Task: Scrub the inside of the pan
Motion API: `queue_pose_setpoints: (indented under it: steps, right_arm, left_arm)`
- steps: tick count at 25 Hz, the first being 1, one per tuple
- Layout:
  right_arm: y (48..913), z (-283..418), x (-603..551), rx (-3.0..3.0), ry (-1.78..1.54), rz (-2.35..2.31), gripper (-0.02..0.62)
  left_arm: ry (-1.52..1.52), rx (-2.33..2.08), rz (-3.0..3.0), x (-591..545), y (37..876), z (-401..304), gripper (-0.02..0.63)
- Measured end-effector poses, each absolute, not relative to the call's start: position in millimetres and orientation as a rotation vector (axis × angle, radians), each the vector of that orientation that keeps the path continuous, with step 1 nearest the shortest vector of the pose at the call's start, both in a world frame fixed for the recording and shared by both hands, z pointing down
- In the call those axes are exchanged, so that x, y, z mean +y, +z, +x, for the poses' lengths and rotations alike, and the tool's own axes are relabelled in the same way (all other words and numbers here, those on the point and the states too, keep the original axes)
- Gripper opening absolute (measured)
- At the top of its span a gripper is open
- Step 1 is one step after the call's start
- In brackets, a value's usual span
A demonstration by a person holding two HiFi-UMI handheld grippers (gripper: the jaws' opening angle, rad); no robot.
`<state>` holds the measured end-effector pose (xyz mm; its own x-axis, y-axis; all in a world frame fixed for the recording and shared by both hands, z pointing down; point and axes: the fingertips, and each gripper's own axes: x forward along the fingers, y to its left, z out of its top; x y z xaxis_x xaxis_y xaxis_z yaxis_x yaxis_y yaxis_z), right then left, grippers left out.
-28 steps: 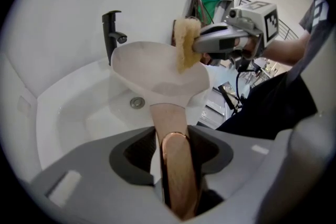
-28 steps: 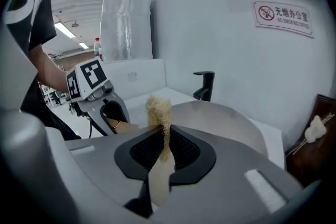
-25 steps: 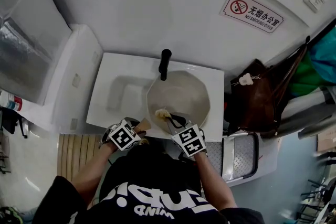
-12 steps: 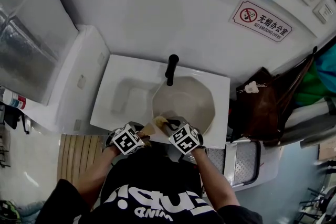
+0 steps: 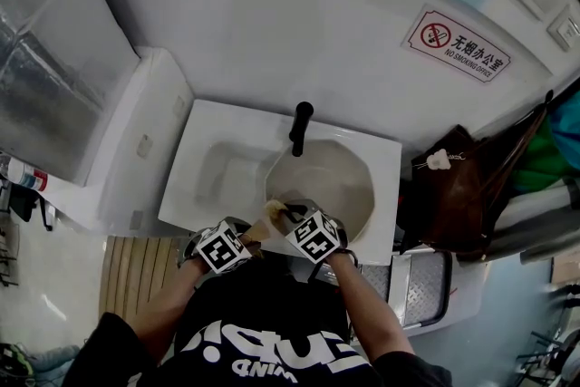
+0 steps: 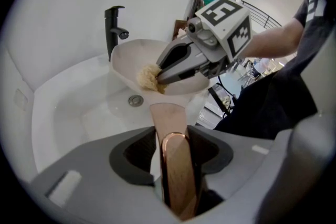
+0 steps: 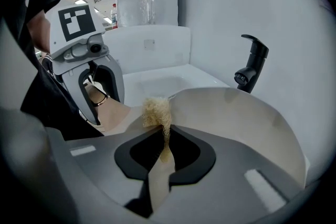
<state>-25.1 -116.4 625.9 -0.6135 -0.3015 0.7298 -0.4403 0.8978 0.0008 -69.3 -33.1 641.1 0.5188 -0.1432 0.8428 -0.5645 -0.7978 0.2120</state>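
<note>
head view, item list. pan (image 5: 331,181): pale, tilted in the white sink (image 5: 213,163), just below the black tap (image 5: 300,127). left gripper (image 5: 246,236): jaws clamped on the pan's wooden handle (image 6: 176,165), which runs straight between them in the left gripper view. right gripper (image 5: 288,215): jaws pinching a yellow scrub pad (image 7: 156,112), tuft sticking out past the tips; pad lies against the pan's inside, near the handle end. wall: no-smoking sign (image 5: 456,45). right of sink: brown bag (image 5: 453,186).

A cream pan (image 5: 335,181) with a copper-brown handle (image 6: 176,165), a straw-yellow scrubber (image 7: 156,112), black tap (image 5: 300,124), white sink (image 5: 216,172).
</note>
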Motion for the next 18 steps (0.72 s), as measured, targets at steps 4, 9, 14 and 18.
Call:
queue_pose_setpoints:
  steps: [4,9,14,18]
  right_arm:
    - [628,-32,-132,-2.283,0.214,0.601,0.038]
    - [630,-33,-151,-2.297,0.23,0.666,0.038]
    - [626,-34,-172,-2.299,0.22,0.672,0.038]
    - [624,-37,-185,-2.3,0.231,0.707,0.038]
  left_arm:
    - [1.211,-0.585,2.293,-33,641,-71,0.181]
    - [1.196,-0.574,2.291,-32,634,-66,0.181]
    - [1.202,-0.579,2.296,-33,637,-69,0.181]
    - [1.188,-0.585,2.309,-34,637,-67,0.181]
